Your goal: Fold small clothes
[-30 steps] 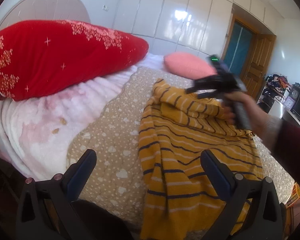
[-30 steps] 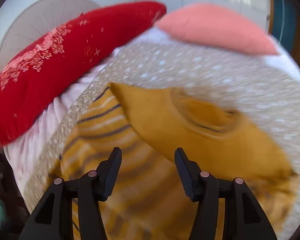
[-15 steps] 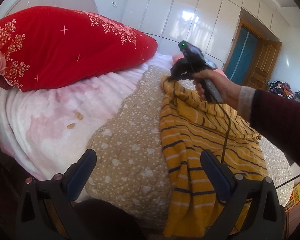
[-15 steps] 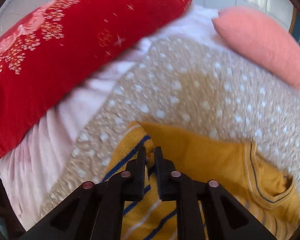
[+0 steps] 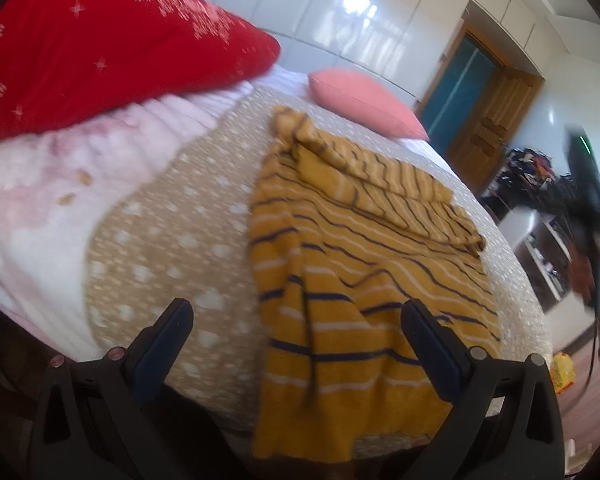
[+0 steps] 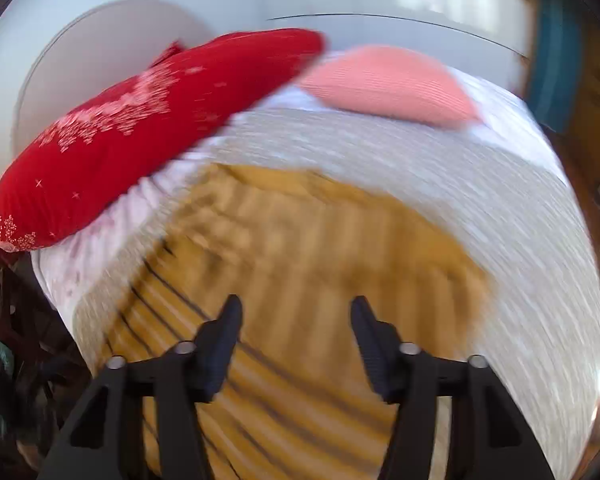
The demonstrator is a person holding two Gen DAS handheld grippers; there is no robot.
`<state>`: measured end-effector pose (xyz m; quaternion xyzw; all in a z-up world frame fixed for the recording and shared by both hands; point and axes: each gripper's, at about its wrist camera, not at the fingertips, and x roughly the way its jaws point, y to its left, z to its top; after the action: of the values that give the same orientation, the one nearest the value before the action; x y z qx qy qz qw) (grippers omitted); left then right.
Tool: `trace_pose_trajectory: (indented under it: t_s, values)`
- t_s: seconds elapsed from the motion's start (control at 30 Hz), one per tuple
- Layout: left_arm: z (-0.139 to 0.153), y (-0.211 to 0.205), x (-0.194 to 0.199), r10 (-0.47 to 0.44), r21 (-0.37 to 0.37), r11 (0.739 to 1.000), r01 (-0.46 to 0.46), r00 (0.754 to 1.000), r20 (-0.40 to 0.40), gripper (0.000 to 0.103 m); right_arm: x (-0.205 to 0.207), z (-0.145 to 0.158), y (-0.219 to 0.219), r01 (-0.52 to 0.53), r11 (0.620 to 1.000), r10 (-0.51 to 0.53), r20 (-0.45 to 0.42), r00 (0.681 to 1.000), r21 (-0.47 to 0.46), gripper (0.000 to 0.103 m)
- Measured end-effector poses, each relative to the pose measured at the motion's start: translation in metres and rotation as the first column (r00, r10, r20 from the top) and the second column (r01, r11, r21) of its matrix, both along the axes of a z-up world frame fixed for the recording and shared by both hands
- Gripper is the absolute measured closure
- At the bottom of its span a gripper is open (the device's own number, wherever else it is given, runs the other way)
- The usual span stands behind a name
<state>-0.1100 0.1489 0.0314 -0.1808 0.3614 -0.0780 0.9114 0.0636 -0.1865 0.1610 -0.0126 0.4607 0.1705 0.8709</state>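
A mustard-yellow sweater with dark and white stripes lies on the dotted tan bedspread, its sleeve folded across the upper body and its hem hanging over the bed's near edge. My left gripper is open and empty above the near edge, with its right finger over the hem. My right gripper is open and empty, held above the blurred sweater. In the left wrist view the right gripper shows blurred at the far right, off the bed.
A large red pillow lies at the left on a pink-white blanket. A pink cushion sits at the head of the bed. A wooden door and a cluttered shelf stand to the right.
My right gripper has let go of the sweater's shoulder, opened, and pulled back to the right, off the bed. The sleeve now lies folded across the body. The left gripper has shifted slightly.
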Motion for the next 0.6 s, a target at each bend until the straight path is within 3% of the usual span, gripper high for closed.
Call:
trace_pose_trajectory:
  t_s: [0.1,0.2,0.23,0.27,0.3,0.37,0.5,0.6]
  values:
    - [-0.009,-0.007,0.008,-0.033,-0.046,0.998,0.030,0.998,-0.050,0.000,-0.054,-0.022,-0.064,0.106,0.993,-0.103,-0.057,0.993,0.047,0.039]
    - [-0.022,-0.012,0.020,-0.052,-0.095,0.995,0.040,0.990,-0.128,0.001,-0.088,-0.052,-0.094,0.155,0.977,-0.138,-0.120,0.983,0.149,0.039]
    - [-0.026,-0.012,0.024,-0.058,-0.127,0.991,0.039,0.987,-0.149,0.012,-0.097,-0.066,-0.098,0.165,0.965,-0.138,-0.139,0.981,0.202,0.039]
    - [-0.030,-0.012,0.027,-0.065,-0.160,0.986,0.038,0.983,-0.170,0.035,-0.102,-0.075,-0.098,0.168,0.956,-0.135,-0.150,0.980,0.241,0.039]
    - [-0.032,-0.012,0.029,-0.062,-0.171,0.985,0.028,0.979,-0.193,0.043,-0.106,-0.086,-0.097,0.173,0.943,-0.130,-0.165,0.978,0.284,0.039]
    - [-0.031,-0.016,0.030,-0.031,-0.116,0.993,0.006,0.976,-0.214,0.059,-0.112,-0.112,-0.089,0.184,0.911,-0.108,-0.216,0.970,0.370,0.039]
    - [-0.029,-0.014,0.019,-0.025,-0.106,0.994,0.004,0.980,-0.197,0.060,-0.126,-0.134,-0.057,0.131,0.891,-0.032,-0.227,0.973,0.435,0.040]
    - [-0.035,-0.008,0.013,-0.004,-0.105,0.994,-0.018,0.979,-0.204,0.042,-0.142,-0.139,-0.033,0.072,0.888,0.033,-0.219,0.975,0.454,0.040]
